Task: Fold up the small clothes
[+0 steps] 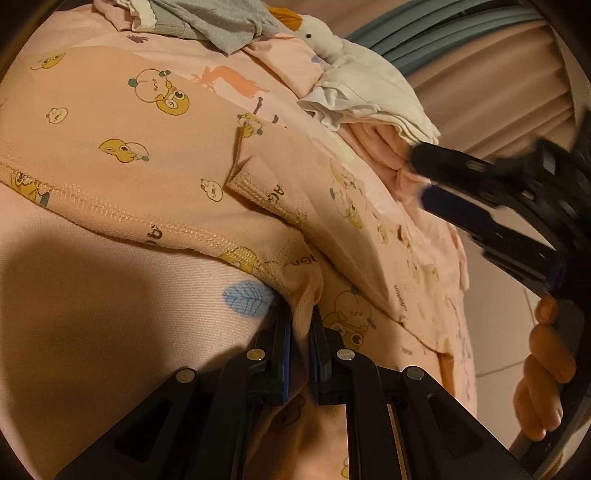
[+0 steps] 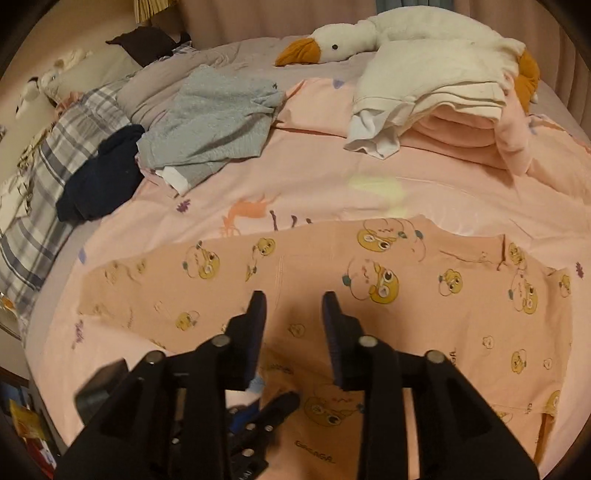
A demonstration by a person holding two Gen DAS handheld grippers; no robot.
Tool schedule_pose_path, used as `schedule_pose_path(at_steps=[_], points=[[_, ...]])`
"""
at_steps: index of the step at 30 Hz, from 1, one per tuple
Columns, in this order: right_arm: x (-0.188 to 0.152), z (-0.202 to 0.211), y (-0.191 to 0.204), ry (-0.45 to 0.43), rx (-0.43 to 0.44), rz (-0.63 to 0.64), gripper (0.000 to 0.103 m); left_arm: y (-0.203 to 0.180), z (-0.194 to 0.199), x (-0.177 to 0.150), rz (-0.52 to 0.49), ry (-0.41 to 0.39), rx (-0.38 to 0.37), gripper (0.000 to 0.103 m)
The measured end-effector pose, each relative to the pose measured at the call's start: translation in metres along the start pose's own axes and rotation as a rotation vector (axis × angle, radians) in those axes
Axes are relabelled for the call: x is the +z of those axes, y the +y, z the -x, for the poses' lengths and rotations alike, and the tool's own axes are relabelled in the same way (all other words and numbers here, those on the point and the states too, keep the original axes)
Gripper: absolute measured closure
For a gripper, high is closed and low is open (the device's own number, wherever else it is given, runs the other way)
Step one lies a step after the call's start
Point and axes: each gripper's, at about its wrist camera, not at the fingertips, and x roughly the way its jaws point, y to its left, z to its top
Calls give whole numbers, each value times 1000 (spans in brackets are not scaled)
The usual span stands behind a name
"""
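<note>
A peach garment with yellow cartoon prints (image 2: pixel 332 280) lies spread on the pink bed sheet (image 2: pixel 295 173). In the left wrist view the same garment (image 1: pixel 155 147) lies close up, its stitched hem running across. My left gripper (image 1: pixel 302 314) is shut on a bunched fold of that hem. My right gripper (image 2: pixel 294 299) is open and empty, hovering just above the garment's middle. It also shows in the left wrist view (image 1: pixel 421 177) at the right, held by a hand (image 1: pixel 543 365). The left gripper shows partly below the right one (image 2: pixel 273 406).
A stack of folded clothes, white on pink (image 2: pixel 436 107), sits at the back right under a white plush goose (image 2: pixel 388 33). A grey garment (image 2: pixel 218 122) and a dark navy one (image 2: pixel 99 173) lie at the back left beside a plaid blanket (image 2: pixel 40 184).
</note>
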Motion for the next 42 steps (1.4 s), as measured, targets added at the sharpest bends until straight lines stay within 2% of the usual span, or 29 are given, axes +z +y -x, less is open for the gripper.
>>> schedule_pose_path(at_steps=[1, 3, 5, 7, 8, 10, 11, 12, 14, 18, 22, 23, 24, 25, 26, 29, 31, 34, 37, 38, 41, 42], points=[[1, 7, -5, -19, -10, -3, 56, 0, 0, 1, 0, 5, -2, 90], [-3, 33, -21, -75, -48, -31, 23, -4, 0, 4, -10, 24, 4, 90], [-10, 63, -44, -145, -109, -60, 11, -9, 3, 8, -38, 50, 44, 90], [-26, 86, -73, -185, -221, -51, 12, -24, 11, 10, -116, 37, 135, 88], [-37, 94, -89, -172, -282, -35, 12, -28, 19, 9, -149, 10, 189, 84], [-56, 91, -114, -126, -343, -17, 25, -38, 39, 9, -187, -87, 311, 75], [-66, 89, -128, -91, -349, -24, 39, -38, 48, 8, -184, -121, 329, 75], [-76, 87, -141, -57, -345, -38, 41, -39, 57, 10, -173, -150, 314, 75], [-95, 87, -164, -20, -343, -74, 39, -37, 67, 14, -155, -156, 277, 73], [-113, 82, -196, 33, -369, -132, 38, -29, 79, 15, -128, -187, 336, 73], [-119, 66, -194, 69, -383, -96, 41, -16, 73, 16, -60, -122, 316, 73], [-122, 62, -191, 66, -394, -72, 49, -15, 73, 16, -61, -112, 323, 73], [-124, 58, -191, 57, -418, -64, 74, -14, 73, 15, -67, -112, 339, 73], [-126, 53, -197, 65, -428, -95, 86, -15, 73, 13, -76, -115, 359, 73], [-129, 52, -209, 75, -401, -154, 95, -15, 73, 11, -87, -117, 369, 73], [-142, 57, -246, 18, -280, -379, 94, -11, 70, 8, -97, -82, 367, 73], [-150, 59, -255, -7, -217, -393, 94, -8, 66, 7, -104, -57, 365, 73], [-156, 63, -252, -17, -227, -356, 93, -2, 61, 6, -112, -31, 415, 73], [-155, 73, -255, -11, -262, -415, 85, 5, 64, 7, -84, -30, 385, 73], [-153, 77, -256, -15, -270, -434, 76, 8, 66, 8, -63, -27, 371, 73], [-147, 86, -247, -22, -261, -429, 77, 13, 67, 8, -36, -19, 343, 72], [-144, 89, -244, -31, -251, -430, 74, 14, 67, 8, -38, -16, 341, 72]])
